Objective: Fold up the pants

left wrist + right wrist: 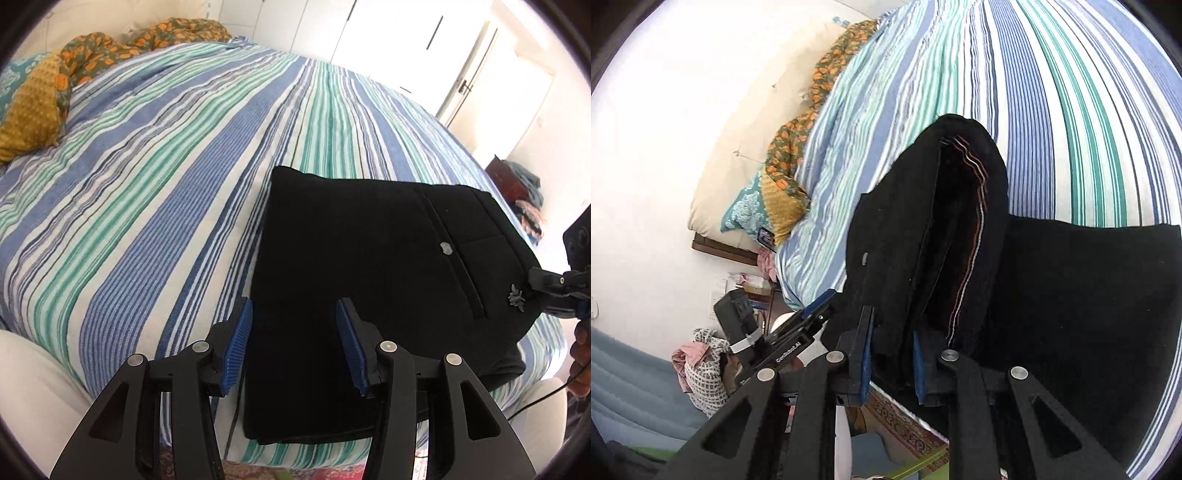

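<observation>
The black pants point(369, 266) lie folded on the striped bed cover point(166, 206), near its front edge, pocket side up. My left gripper point(293, 347) is open and empty, hovering just above the pants' near left part. My right gripper point(892, 363) is shut on the pants' waist end point(923, 240) and holds it lifted, so the inside with its striped lining shows. In the left wrist view the right gripper point(554, 288) reaches the pants' right edge. In the right wrist view the left gripper point(812, 314) sits at the left of the raised cloth.
A floral and mustard blanket point(55, 85) and a teal pillow point(746, 210) lie at the head of the bed. White wardrobe doors point(424, 40) stand beyond. A patterned rug point(908, 424) and a clothes pile point(701, 362) are on the floor.
</observation>
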`<action>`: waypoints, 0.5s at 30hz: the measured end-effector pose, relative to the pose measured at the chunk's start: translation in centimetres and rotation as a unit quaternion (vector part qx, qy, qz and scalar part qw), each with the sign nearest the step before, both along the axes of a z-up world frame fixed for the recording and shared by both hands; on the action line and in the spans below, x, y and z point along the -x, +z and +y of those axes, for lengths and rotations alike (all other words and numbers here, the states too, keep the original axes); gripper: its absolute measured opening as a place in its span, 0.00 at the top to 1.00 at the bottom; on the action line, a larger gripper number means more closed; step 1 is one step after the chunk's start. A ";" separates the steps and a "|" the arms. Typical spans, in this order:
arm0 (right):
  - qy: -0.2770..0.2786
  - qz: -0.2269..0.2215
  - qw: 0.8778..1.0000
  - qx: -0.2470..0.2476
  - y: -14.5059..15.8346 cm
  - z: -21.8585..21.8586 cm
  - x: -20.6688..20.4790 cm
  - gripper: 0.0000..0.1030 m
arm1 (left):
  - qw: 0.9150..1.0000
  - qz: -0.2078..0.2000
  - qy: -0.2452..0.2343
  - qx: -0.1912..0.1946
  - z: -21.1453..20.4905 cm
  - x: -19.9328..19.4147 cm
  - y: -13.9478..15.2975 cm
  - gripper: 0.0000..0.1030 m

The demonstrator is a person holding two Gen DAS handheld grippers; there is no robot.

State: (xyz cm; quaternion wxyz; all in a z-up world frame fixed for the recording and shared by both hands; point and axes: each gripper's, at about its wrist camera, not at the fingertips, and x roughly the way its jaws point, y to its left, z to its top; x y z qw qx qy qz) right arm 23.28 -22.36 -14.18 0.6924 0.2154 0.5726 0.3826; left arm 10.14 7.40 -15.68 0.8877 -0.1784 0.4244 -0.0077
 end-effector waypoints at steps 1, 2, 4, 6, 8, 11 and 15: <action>-0.002 -0.005 1.000 -0.008 0.8 -0.3 0.2 0.82 | 1.000 -0.008 0.000 0.004 0.1 0.4 0.5 0.51; -0.004 -0.011 1.000 -0.013 1.7 -0.6 0.5 0.82 | 1.000 -0.015 -0.001 0.005 0.0 0.8 1.0 0.51; -0.009 -0.023 0.999 -0.022 3.3 -1.8 1.0 0.82 | 1.000 -0.029 -0.007 0.006 -0.3 1.5 1.8 0.47; -0.017 -0.036 0.999 -0.025 4.8 -3.0 1.7 0.82 | 0.999 -0.037 -0.016 0.006 -1.0 1.9 2.2 0.46; -0.026 -0.044 0.998 -0.023 5.8 -4.6 2.4 0.82 | 0.999 -0.039 -0.026 0.010 -1.5 2.1 2.4 0.46; -0.038 -0.050 0.998 -0.007 6.1 -6.9 3.5 0.82 | 0.998 -0.033 -0.046 0.006 -2.6 1.7 2.1 0.46; -0.090 -0.026 0.995 0.039 1.3 -10.6 5.1 0.82 | 0.997 -0.005 -0.072 -0.028 -4.7 1.1 0.9 0.46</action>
